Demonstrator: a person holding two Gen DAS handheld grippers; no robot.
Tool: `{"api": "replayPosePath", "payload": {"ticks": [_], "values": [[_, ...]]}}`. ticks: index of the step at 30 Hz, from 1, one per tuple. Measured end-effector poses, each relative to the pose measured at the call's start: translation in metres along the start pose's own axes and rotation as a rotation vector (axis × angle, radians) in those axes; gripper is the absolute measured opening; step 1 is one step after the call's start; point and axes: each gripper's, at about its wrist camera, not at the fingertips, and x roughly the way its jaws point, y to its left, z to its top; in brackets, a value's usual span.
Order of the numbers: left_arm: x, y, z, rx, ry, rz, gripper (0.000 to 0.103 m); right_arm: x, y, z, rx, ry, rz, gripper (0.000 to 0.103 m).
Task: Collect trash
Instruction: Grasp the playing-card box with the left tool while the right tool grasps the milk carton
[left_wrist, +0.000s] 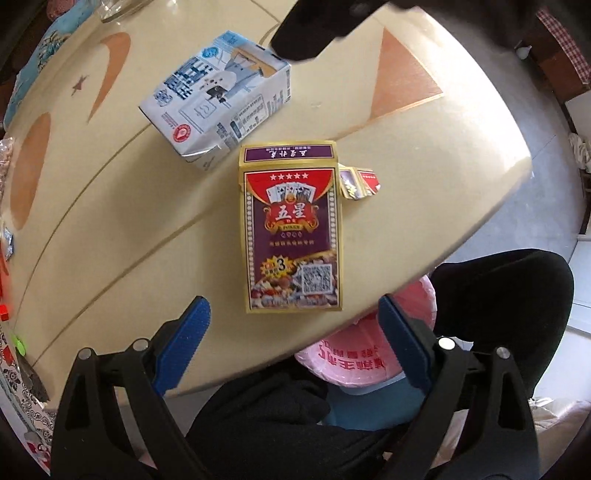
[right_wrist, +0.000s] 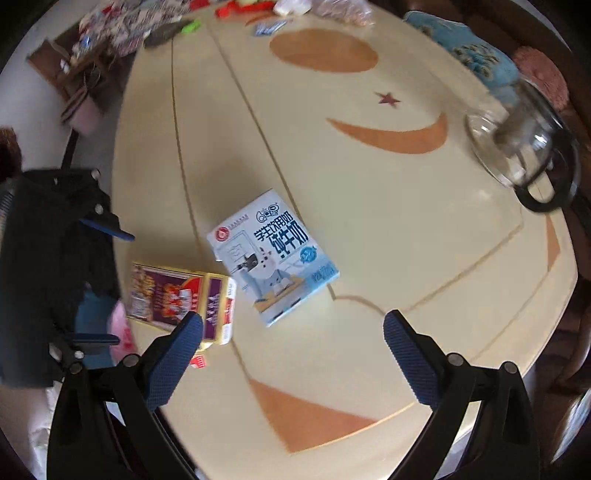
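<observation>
The left gripper (left_wrist: 291, 332) hangs released at the bottom of its frame, blue ribbed pads spread wider than the card box (left_wrist: 291, 229) lying flat at centre on the glossy cream table (left_wrist: 110, 229). The best move looks like lowering squarely over the box's 2 long sides and closing gently, since thin cardboard buckles. Above it, upper left, lies the milk carton (left_wrist: 218, 96), dented waxy paper. The right gripper (right_wrist: 293, 332) is likewise released, empty. A pink bag (left_wrist: 354, 354) waits below the table edge.
</observation>
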Motion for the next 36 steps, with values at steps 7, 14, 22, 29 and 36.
{"api": "replayPosePath", "payload": {"ticks": [7, 14, 22, 29, 36], "values": [[0.021, 0.007, 0.009, -0.009, 0.037, -0.017, 0.089, 0.04, 0.011, 0.023, -0.133, 0.092, -0.004, 0.096], [0.034, 0.014, 0.014, -0.009, 0.058, -0.026, 0.089, 0.069, 0.015, 0.036, -0.182, 0.132, 0.014, 0.094], [0.035, 0.013, 0.024, -0.009, 0.05, -0.019, 0.089, 0.085, 0.015, 0.038, -0.19, 0.146, 0.013, 0.078], [0.03, 0.018, 0.039, -0.034, 0.042, -0.014, 0.089, 0.085, 0.013, 0.032, -0.156, 0.123, 0.012, 0.077], [0.017, 0.021, 0.042, -0.038, 0.03, -0.001, 0.085, 0.082, 0.016, 0.027, -0.129, 0.115, 0.009, 0.075]]}}
